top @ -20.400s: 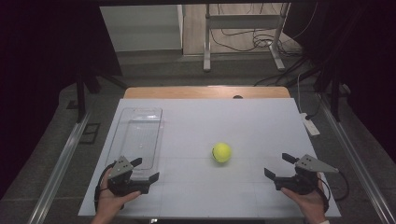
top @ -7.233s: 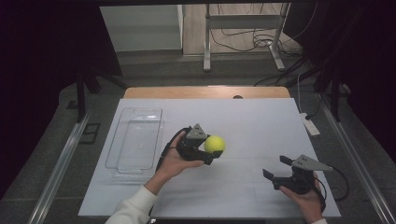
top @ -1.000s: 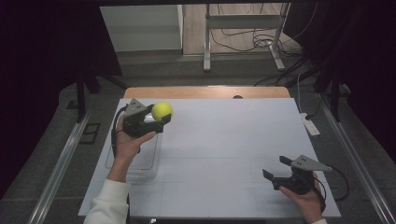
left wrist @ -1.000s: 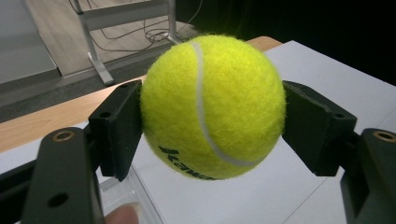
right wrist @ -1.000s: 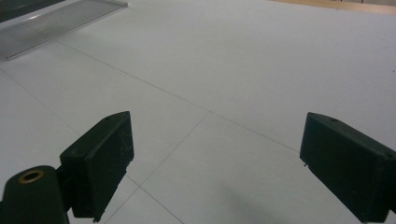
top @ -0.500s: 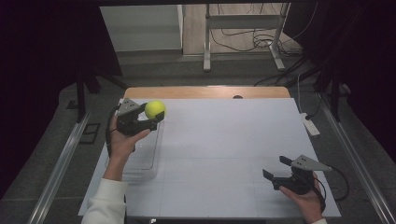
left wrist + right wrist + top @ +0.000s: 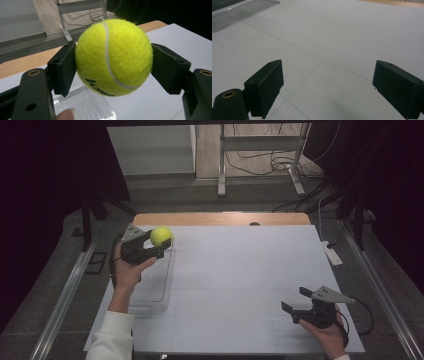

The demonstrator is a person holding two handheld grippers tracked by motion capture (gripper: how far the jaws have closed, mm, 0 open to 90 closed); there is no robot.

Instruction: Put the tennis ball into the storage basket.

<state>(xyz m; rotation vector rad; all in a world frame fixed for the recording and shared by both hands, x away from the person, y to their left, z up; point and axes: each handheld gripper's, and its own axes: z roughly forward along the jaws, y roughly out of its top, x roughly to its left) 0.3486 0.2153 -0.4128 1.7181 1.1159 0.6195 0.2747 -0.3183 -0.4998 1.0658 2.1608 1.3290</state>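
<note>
The left gripper (image 7: 113, 67) has its two black pads (image 7: 63, 67) pinching the fuzzy yellow-green tennis ball (image 7: 113, 56) square across its middle, one pad on each side, so the hold looks sound. In the high view the ball (image 7: 161, 235) hangs in the air above the far end of the clear, shallow plastic tray (image 7: 152, 292) that lies along the left side of the white table (image 7: 240, 270). The step in hand is probably setting the ball into that tray: bring it low over the tray's floor, well inside the rim, and part the jaws slowly, since a round ball rolls or bounces if dropped. The right gripper (image 7: 301, 302) rests at the near right with its pads (image 7: 268, 85) spread wide on nothing.
</note>
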